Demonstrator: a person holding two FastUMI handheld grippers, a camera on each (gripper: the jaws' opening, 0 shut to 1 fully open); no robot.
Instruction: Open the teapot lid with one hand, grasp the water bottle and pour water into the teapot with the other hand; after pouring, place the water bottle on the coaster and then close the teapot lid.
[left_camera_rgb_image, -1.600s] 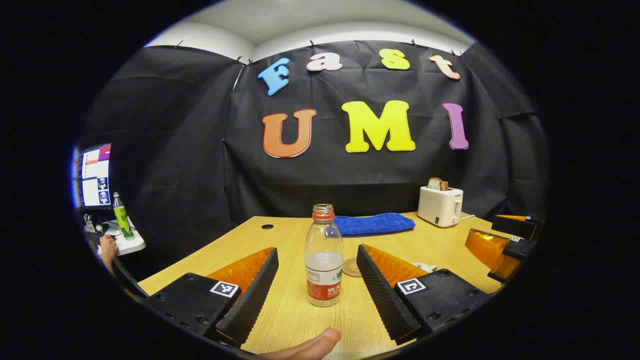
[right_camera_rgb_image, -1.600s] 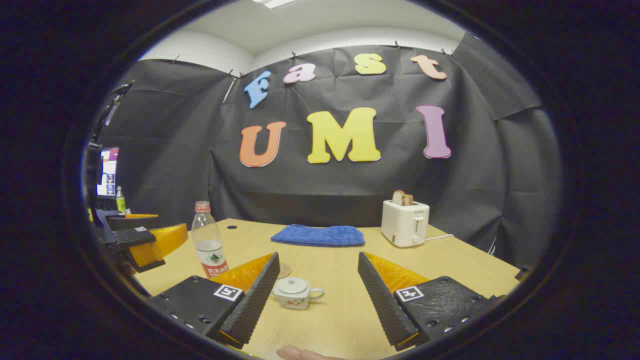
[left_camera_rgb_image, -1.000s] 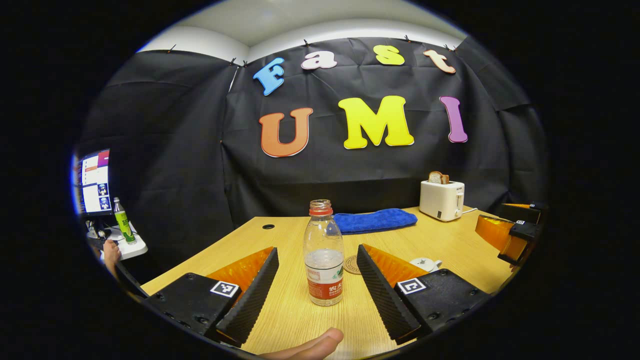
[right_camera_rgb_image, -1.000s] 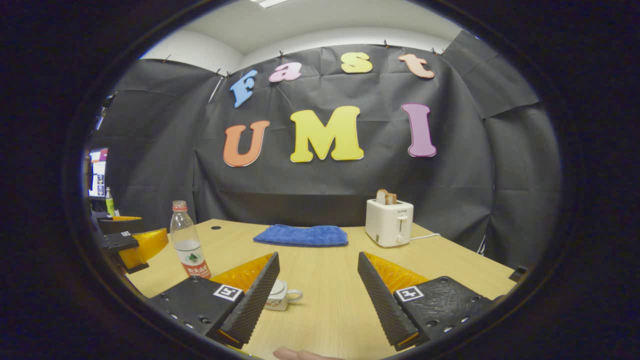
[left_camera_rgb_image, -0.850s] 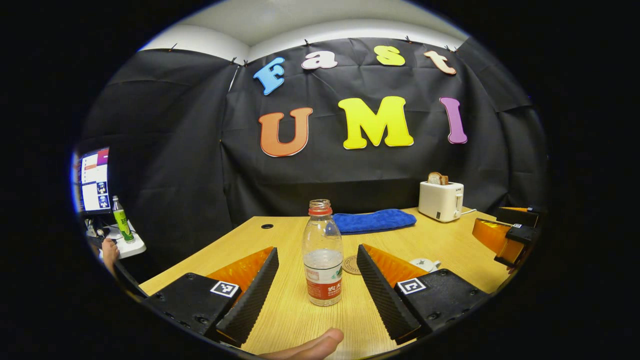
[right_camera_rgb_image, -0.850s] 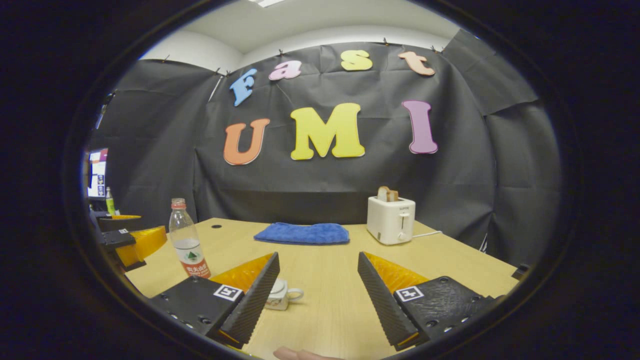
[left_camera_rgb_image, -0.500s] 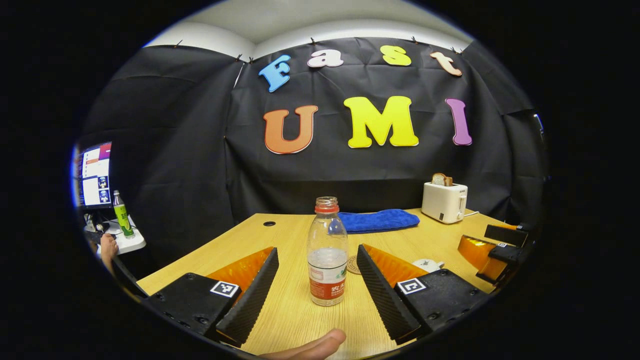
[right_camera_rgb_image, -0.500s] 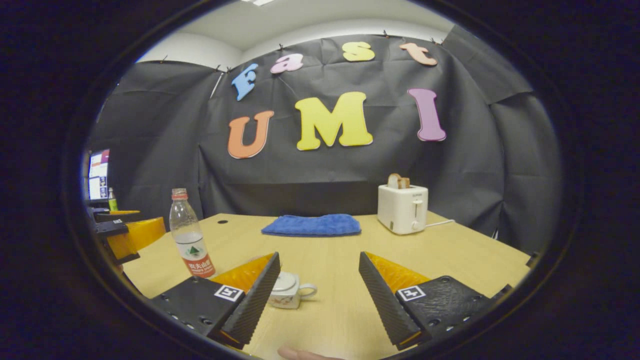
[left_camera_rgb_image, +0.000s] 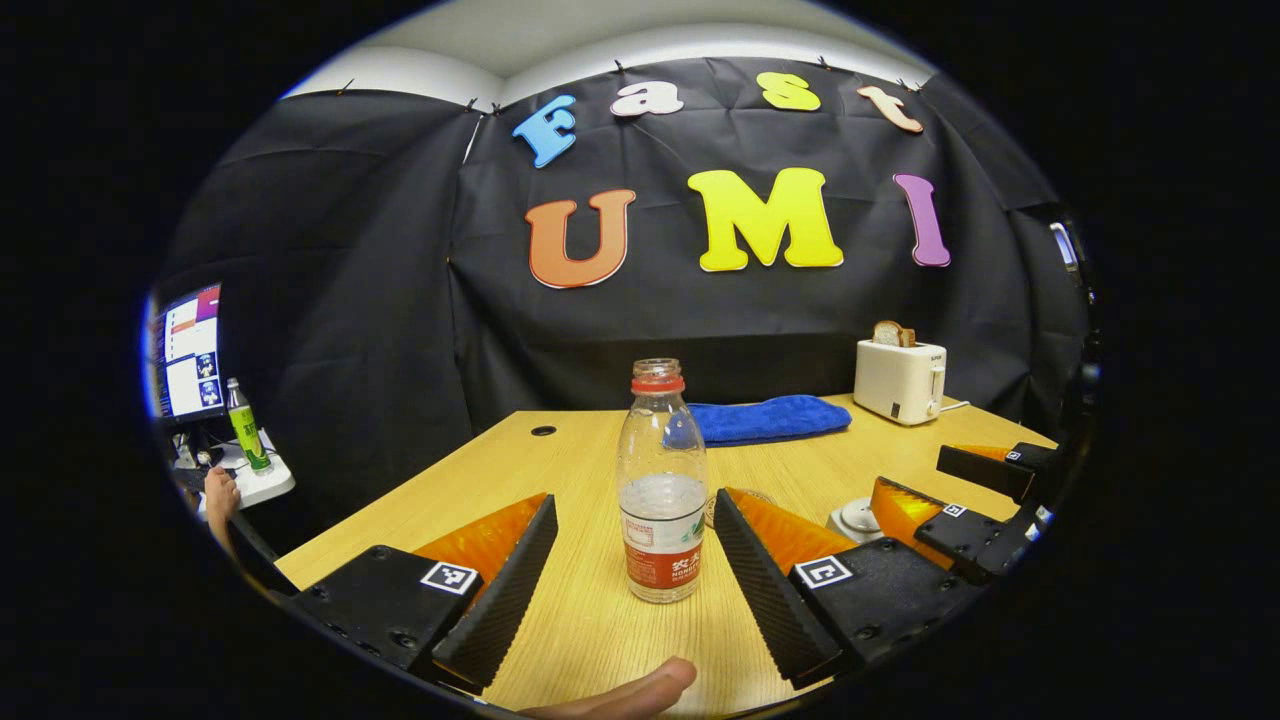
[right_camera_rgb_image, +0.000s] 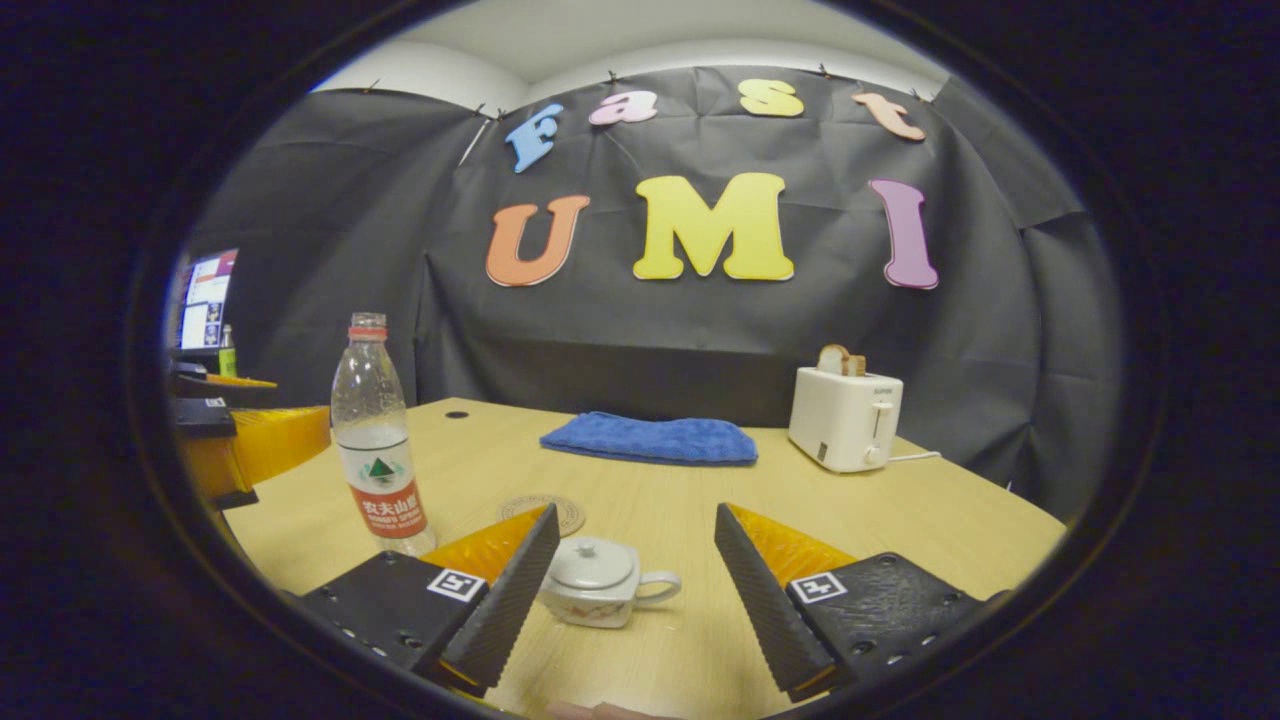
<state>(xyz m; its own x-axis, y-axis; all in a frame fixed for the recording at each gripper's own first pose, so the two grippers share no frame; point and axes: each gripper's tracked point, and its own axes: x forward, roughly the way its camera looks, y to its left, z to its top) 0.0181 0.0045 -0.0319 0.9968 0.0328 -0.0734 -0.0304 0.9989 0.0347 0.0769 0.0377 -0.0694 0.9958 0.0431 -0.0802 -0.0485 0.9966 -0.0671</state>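
A clear water bottle (left_camera_rgb_image: 660, 490) with a red label and no cap stands upright on the wooden table. It sits between the fingers of my left gripper (left_camera_rgb_image: 635, 520), which is open and not touching it. Just behind the bottle lies the round coaster (right_camera_rgb_image: 545, 510). The small white teapot (right_camera_rgb_image: 600, 585), lid (right_camera_rgb_image: 592, 563) on, sits low between the fingers of my open right gripper (right_camera_rgb_image: 636, 512), nearer its left finger. In the left gripper view the teapot (left_camera_rgb_image: 852, 517) shows beside the right gripper (left_camera_rgb_image: 960, 500). In the right gripper view the bottle (right_camera_rgb_image: 378, 450) stands left, by the left gripper (right_camera_rgb_image: 245, 445).
A folded blue towel (right_camera_rgb_image: 650, 438) lies at the table's back. A white toaster (right_camera_rgb_image: 842, 418) holding bread stands at the back right. Off the table's left are a monitor (left_camera_rgb_image: 188, 350) and a green bottle (left_camera_rgb_image: 243, 428). A thumb (left_camera_rgb_image: 620, 695) shows at the bottom edge.
Both grippers have moved forward. The bottle stands closer between the left fingers. The right gripper has swung and lowered, bringing the teapot between its fingers. Both stay open.
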